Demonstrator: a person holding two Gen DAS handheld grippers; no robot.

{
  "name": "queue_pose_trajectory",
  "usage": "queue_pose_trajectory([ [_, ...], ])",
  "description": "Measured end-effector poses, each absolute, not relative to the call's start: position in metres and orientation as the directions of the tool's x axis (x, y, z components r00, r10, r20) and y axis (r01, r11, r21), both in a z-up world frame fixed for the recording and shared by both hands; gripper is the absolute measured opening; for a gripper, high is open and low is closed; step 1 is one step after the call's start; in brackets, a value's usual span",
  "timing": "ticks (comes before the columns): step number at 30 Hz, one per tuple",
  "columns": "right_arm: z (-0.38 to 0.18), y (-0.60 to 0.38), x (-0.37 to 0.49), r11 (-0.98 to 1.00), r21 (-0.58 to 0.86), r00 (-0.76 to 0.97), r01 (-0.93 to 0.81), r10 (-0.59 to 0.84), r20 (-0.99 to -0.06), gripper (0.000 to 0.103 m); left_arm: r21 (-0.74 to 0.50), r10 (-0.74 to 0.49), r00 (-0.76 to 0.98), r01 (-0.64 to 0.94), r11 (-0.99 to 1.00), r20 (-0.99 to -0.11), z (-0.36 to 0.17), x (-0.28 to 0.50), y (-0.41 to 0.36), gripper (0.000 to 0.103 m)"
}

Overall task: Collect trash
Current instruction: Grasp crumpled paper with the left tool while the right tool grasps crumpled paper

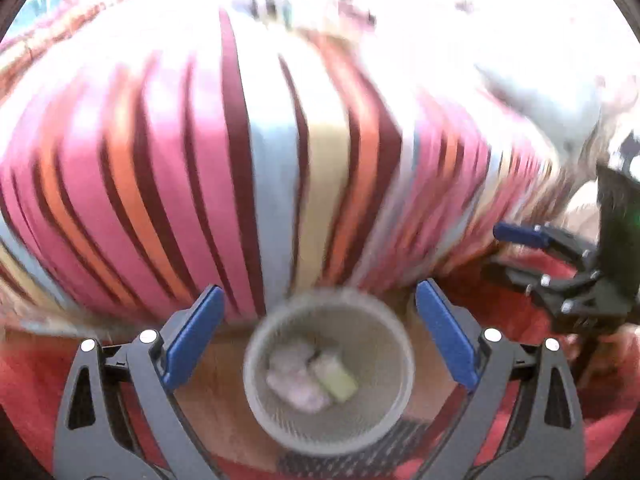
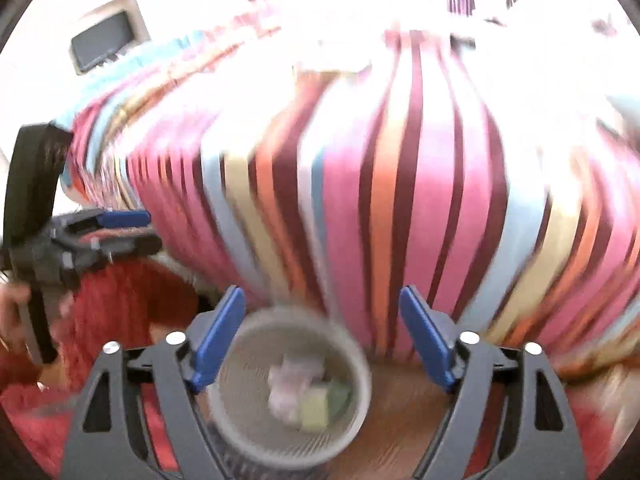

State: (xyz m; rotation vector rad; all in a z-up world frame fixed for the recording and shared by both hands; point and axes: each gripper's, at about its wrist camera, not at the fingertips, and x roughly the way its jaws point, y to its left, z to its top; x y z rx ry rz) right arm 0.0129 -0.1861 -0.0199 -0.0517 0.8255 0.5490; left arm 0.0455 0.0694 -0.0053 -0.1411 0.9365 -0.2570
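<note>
A round grey mesh wastebasket stands on the floor below both grippers. Inside it lie crumpled pale pink paper and a yellow-green piece. My left gripper hangs above the basket, open, with nothing between its blue pads. In the right wrist view the same basket holds the pink paper and the yellow-green piece. My right gripper is open and empty above it. Each gripper shows in the other's view: the right gripper at the right edge, the left gripper at the left edge.
A bed with a striped pink, orange, maroon and pale blue cover rises just behind the basket. A shaggy red rug lies on the wooden floor around it. A dark screen sits far back left. Both views are motion-blurred.
</note>
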Motion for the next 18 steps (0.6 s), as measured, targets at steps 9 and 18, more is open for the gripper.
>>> queue_pose_trajectory([
  [9,0.067,-0.129,0.151,0.844,0.018,0.69,-0.536,0.451,-0.567,0.084,-0.294,-0.17,0.694,-0.063,0.954,-0.7,0.065,0.238,0.129,0.094],
  [18,0.052,-0.046,0.264,0.801,-0.117,0.627,-0.588,0.36,-0.691,0.086,-0.4,-0.221,0.578,-0.202,0.894,-0.785,0.043,0.381,0.147,0.094],
])
